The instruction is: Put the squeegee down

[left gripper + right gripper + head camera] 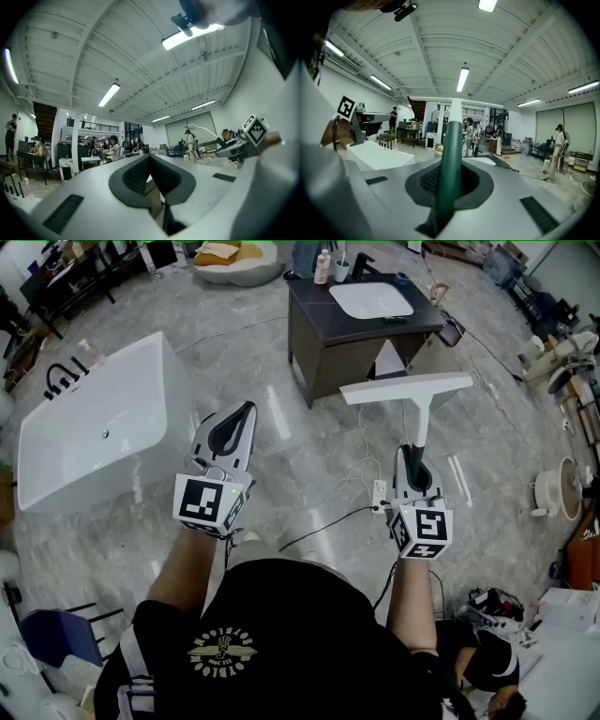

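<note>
The squeegee has a white blade (405, 388) and a dark green handle (418, 442). My right gripper (413, 456) is shut on that handle and holds the squeegee out ahead at about waist height, over the marble floor, with the blade across the far end. In the right gripper view the green handle (451, 159) runs up between the pads to the white blade (454, 101). My left gripper (246, 414) is held level beside it to the left, apart from the squeegee. Its pads (140, 173) meet at the tips with nothing between them.
A white bathtub (94, 418) stands on the left. A dark vanity (323, 334) with a white basin (370, 299) stands ahead, just beyond the squeegee blade. Cables (328, 526) and a power strip (379, 495) lie on the floor. A person (487, 676) sits at lower right.
</note>
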The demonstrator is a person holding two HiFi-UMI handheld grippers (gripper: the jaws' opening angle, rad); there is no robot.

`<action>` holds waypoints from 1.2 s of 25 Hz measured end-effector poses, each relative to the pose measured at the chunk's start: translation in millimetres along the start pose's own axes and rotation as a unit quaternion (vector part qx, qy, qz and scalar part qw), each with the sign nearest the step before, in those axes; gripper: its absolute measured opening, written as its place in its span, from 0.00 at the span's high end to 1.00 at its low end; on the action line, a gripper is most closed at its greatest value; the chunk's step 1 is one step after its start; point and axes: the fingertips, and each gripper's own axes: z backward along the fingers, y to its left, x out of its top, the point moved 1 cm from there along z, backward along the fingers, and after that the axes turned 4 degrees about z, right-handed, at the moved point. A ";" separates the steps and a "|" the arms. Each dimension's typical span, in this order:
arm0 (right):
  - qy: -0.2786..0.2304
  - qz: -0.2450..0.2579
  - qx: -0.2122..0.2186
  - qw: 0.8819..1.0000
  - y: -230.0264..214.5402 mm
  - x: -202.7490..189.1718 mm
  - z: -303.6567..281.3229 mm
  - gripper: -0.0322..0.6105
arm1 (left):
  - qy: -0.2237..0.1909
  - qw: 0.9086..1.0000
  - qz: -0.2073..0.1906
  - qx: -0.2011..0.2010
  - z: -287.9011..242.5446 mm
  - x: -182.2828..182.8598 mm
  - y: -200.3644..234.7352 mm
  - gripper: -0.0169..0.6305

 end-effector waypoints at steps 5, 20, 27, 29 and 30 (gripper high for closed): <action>0.002 0.007 0.017 1.000 -18.0 -10.5 16.8 0.88 | 0.012 1.000 -0.004 0.002 2.2 -5.9 -38.8 0.94; -0.003 0.006 0.052 0.999 -23.8 -15.0 -42.6 0.88 | 0.029 0.999 -0.023 0.025 -27.3 -22.2 -10.2 0.94; -0.006 -0.003 0.049 0.999 -13.9 7.1 -125.6 0.88 | 0.039 0.999 -0.023 0.022 -86.1 -34.4 57.8 0.94; -0.007 -0.002 0.050 0.999 -11.0 13.7 -147.0 0.88 | 0.027 0.999 -0.027 0.020 -101.1 -30.8 75.6 0.94; -0.006 -0.002 0.051 0.999 -9.7 16.0 -156.8 0.88 | 0.023 0.999 -0.027 0.019 -108.4 -29.5 83.5 0.94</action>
